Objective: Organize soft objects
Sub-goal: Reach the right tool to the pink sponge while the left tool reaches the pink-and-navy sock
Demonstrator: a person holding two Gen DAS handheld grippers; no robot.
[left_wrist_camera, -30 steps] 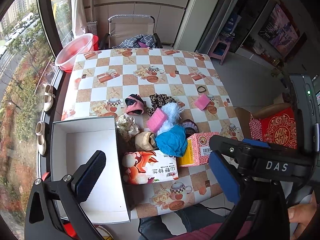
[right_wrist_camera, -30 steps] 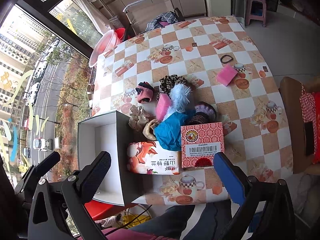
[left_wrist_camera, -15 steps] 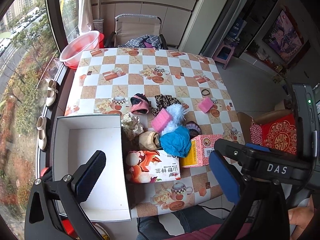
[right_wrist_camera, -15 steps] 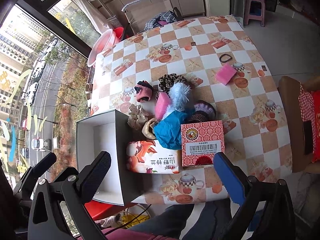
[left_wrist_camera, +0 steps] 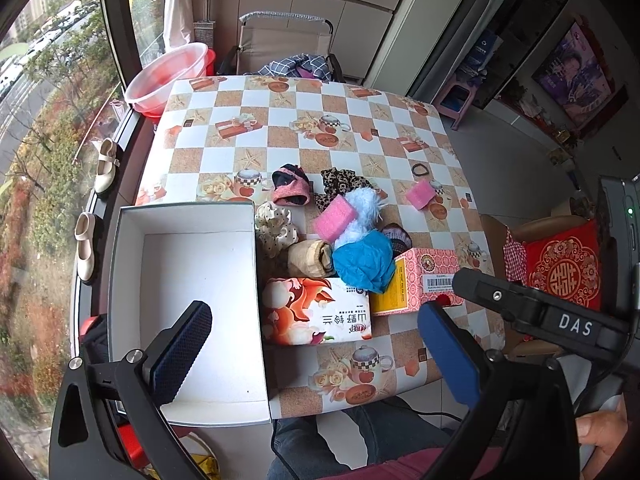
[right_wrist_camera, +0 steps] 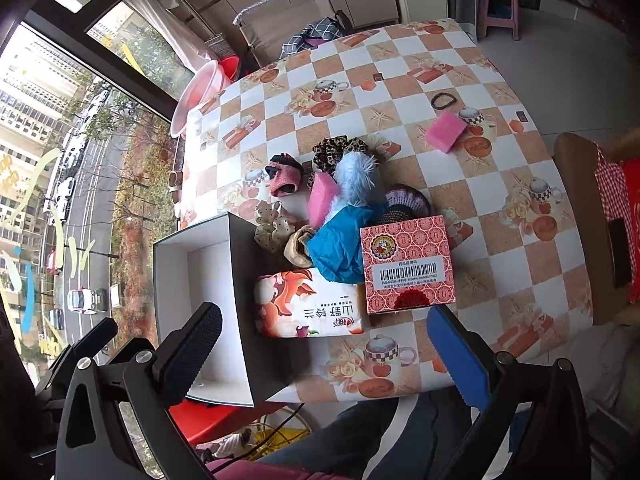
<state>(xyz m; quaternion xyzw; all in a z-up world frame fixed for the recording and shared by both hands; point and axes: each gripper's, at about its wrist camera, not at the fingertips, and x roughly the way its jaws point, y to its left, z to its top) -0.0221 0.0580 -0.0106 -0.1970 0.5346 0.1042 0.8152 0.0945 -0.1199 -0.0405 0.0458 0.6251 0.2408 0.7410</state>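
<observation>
- Hovering above the near table edge, the left gripper (left_wrist_camera: 316, 344) and right gripper (right_wrist_camera: 324, 344) both stand with jaws spread wide, holding nothing
- The soft things lie heaped mid-table, ahead of both claws: blue cloth (left_wrist_camera: 362, 260), pink sponge (left_wrist_camera: 334, 222), fluffy white-blue piece (left_wrist_camera: 362, 210), polka-dot scrunchie (left_wrist_camera: 276, 228); a second pink sponge (left_wrist_camera: 420, 194) sits well apart to the right
- The white box (left_wrist_camera: 132, 264) lies empty just left of the heap; the tissue pack (left_wrist_camera: 316, 312) and red carton (right_wrist_camera: 408, 264) stand between claws and heap
- Judged: the right claw looks nearer the heap; its reach must pass over the carton
</observation>
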